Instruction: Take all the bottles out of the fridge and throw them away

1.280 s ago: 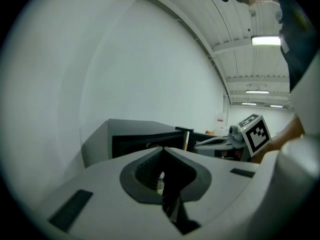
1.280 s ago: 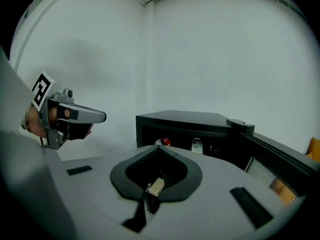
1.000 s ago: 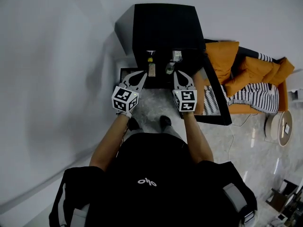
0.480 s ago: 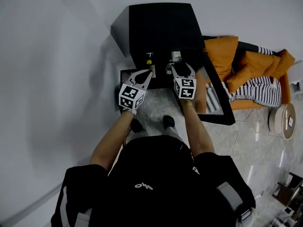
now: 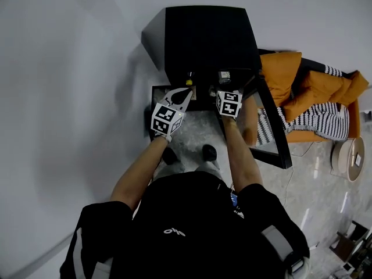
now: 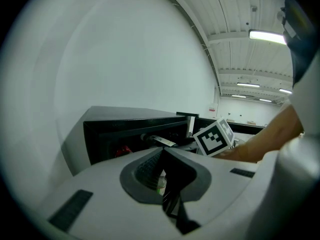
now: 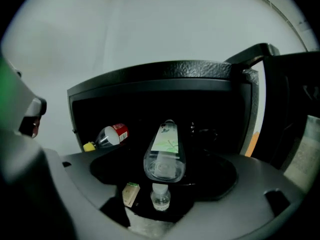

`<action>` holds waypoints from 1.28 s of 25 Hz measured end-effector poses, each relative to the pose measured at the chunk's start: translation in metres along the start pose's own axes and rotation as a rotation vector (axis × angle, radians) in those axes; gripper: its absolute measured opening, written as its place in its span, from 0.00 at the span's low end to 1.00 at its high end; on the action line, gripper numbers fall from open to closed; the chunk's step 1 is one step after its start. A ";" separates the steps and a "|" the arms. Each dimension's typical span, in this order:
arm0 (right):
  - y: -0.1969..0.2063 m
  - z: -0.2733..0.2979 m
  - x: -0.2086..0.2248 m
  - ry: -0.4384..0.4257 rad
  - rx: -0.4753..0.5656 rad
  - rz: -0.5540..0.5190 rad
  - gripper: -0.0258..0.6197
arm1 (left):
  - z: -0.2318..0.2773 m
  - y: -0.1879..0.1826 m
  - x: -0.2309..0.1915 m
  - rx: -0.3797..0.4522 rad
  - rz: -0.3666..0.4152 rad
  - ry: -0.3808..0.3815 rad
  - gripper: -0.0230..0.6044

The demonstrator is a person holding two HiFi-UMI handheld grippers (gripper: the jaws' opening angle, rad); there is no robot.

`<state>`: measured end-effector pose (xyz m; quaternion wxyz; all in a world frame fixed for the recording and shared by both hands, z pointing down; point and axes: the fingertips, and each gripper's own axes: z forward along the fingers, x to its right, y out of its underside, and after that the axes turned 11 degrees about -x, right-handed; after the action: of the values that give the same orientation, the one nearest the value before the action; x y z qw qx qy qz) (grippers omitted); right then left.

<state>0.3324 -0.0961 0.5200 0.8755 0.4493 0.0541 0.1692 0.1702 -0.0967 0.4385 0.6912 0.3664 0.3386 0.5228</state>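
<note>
A clear bottle (image 7: 164, 154) with a green-and-white label lies inside the fridge (image 5: 203, 34), seemingly with its base turned toward the opening. It is lined up between the jaws of the right gripper (image 5: 226, 95). Those jaws have just been opening and are spread wide, and nothing is pressed by them yet. A red-labelled bottle (image 7: 109, 135) with a yellow cap is seen lying to the left of it, well apart. A smaller bottle (image 7: 160, 199) and a small carton (image 7: 131, 193) are seen lower down, nearer the front.

The step in hand is judged to be the reach for the clear bottle. It is best done by carrying the open jaws along both sides of the round body, past the base, before they are closed. A grip on the base alone would likely slip on the smooth plastic. The smaller bottle below should not be nudged on the way in.

The left gripper (image 5: 186, 95) is held with its jaws together and empty, just outside the fridge's lower left edge.

Room is bounded by the fridge's top lip above and the open door (image 5: 273, 127) on the right. The wall (image 5: 70, 68) stands to the left and an orange sofa (image 5: 290, 80) beyond the door. Open floor (image 5: 192, 132) toward the person is left for drawing the bottle straight back.
</note>
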 end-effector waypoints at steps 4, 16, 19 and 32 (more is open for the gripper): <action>-0.001 0.020 0.003 0.006 -0.024 0.012 0.61 | 0.000 -0.001 -0.005 -0.005 0.005 -0.004 0.04; 0.005 0.032 0.012 0.073 -0.076 -0.020 0.52 | -0.004 0.004 -0.010 -0.016 -0.001 -0.019 0.04; 0.006 0.027 0.008 0.066 -0.076 -0.035 0.52 | -0.004 0.004 -0.007 -0.015 0.005 -0.014 0.04; 0.048 -0.053 -0.022 0.015 -0.101 -0.017 0.52 | -0.012 0.000 0.015 0.008 0.021 0.021 0.04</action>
<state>0.2869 -0.0367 0.5261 0.8981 0.4027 0.0559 0.1679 0.1634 -0.0808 0.4315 0.6808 0.3672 0.3441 0.5322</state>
